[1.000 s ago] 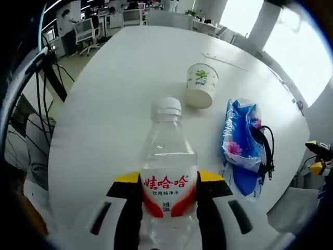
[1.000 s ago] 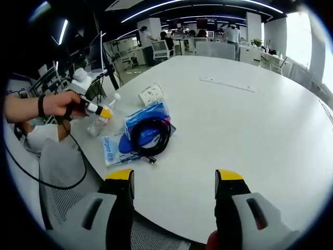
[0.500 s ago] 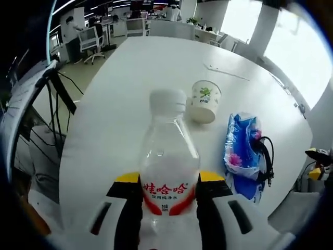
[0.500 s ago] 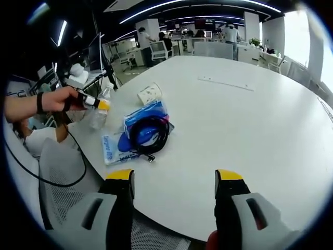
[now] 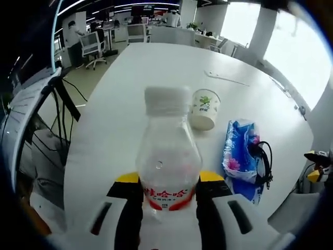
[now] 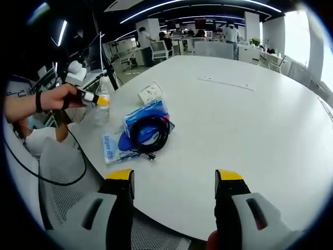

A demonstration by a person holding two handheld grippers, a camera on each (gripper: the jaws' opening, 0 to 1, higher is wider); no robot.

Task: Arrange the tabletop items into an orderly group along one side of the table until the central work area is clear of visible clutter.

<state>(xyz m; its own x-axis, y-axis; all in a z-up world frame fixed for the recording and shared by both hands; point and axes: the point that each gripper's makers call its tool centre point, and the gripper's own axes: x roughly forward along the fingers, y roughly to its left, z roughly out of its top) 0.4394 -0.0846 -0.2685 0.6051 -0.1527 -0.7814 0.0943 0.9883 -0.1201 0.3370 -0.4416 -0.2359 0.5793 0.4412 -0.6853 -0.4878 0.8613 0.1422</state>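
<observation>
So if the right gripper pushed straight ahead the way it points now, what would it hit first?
Probably nothing soon. The right gripper is open and empty, and bare white table lies ahead between its jaws. The coiled black cable on the blue packet sits off to the left of that line, though depth is unclear.

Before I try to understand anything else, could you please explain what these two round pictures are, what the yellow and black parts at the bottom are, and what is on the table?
Each picture comes from a camera riding on hand-held tongs; a person holds one in each hand.

In the left gripper view, the left tongs are shut on a clear water bottle with a white cap and red label.

In the right gripper view, the right tongs stand open and hold nothing. Farther off, you see the person's hand with the other tongs and the same bottle.

On the white table lie a paper cup on its side, a blue plastic pack, and a coiled black cable resting on that pack.
</observation>
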